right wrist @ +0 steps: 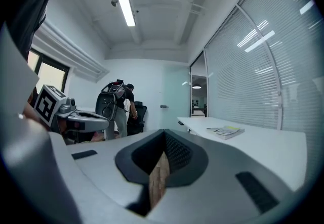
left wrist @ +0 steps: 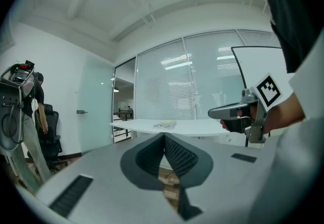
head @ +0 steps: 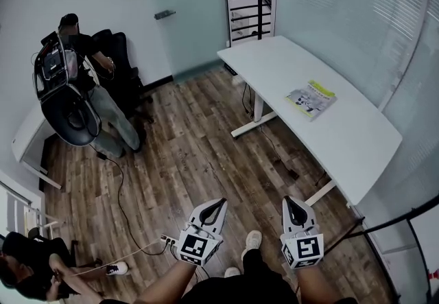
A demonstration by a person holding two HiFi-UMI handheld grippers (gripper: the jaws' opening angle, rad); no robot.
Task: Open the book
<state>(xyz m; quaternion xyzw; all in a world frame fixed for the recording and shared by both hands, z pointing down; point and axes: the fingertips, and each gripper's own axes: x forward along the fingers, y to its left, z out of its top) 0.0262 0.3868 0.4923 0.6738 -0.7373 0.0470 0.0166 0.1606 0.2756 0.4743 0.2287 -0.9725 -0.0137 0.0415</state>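
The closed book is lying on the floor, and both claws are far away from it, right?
No, the closed book lies on the white table, not the floor, as the head view shows. The left claw and right claw are indeed far from it.

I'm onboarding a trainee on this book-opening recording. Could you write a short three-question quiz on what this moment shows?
1. True or false: the book lies closed on the white desk.
2. The left hand-held gripper is: A) clamped on the book, B) shut with nothing between its jaws, C) wide open.
3. In the head view, which hand-held gripper is nearer the white desk?

Key: 1 true; 2 B; 3 the right hand-held gripper.
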